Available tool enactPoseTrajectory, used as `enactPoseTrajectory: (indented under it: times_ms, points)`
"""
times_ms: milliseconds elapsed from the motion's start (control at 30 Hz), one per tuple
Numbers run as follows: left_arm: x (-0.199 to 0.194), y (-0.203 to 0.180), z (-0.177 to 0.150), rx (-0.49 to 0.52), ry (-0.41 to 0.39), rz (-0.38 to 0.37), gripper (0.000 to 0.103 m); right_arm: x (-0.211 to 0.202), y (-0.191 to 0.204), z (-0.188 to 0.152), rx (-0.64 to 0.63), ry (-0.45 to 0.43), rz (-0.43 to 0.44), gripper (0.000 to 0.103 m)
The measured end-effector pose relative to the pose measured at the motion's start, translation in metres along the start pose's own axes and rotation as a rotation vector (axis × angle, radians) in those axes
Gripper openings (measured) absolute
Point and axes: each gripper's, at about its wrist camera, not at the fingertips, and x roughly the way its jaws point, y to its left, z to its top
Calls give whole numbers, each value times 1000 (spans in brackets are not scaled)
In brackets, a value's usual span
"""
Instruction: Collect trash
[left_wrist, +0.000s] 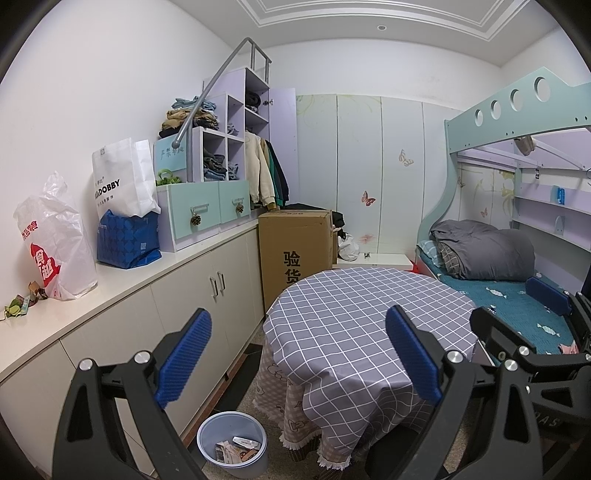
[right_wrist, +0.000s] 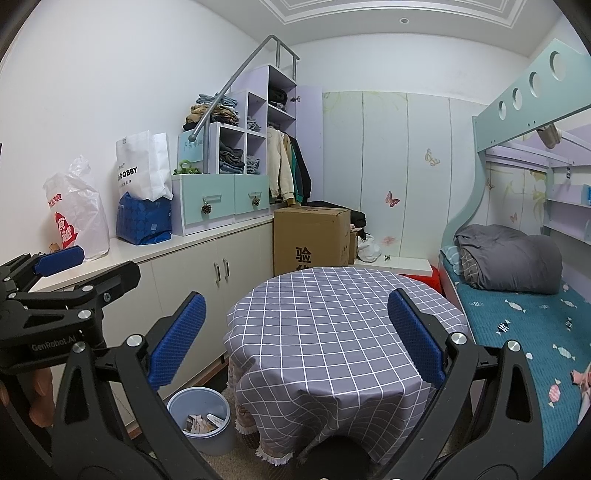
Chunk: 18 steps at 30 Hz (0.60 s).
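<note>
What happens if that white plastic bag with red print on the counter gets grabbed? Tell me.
The white plastic bag looks thin and crinkled, so it would probably flop and crumple. It stands puffed up on the counter, so likely light. The film may slip.

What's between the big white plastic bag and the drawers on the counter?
A blue bag with a white paper bag standing in it, clearest in the left wrist view.

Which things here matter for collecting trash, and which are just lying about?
For the job: waste bin holding scraps; wrappers on the counter; left gripper, right gripper, both open.

Lying about: cardboard box, white shopping bag, grey quilt.
</note>
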Motion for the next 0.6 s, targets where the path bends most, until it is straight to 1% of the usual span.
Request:
enactPoseTrajectory:
  times_ms: [600]
  points:
    - [0, 0, 2, 1, 1, 2, 93, 1, 0, -5, 2, 9, 3, 97]
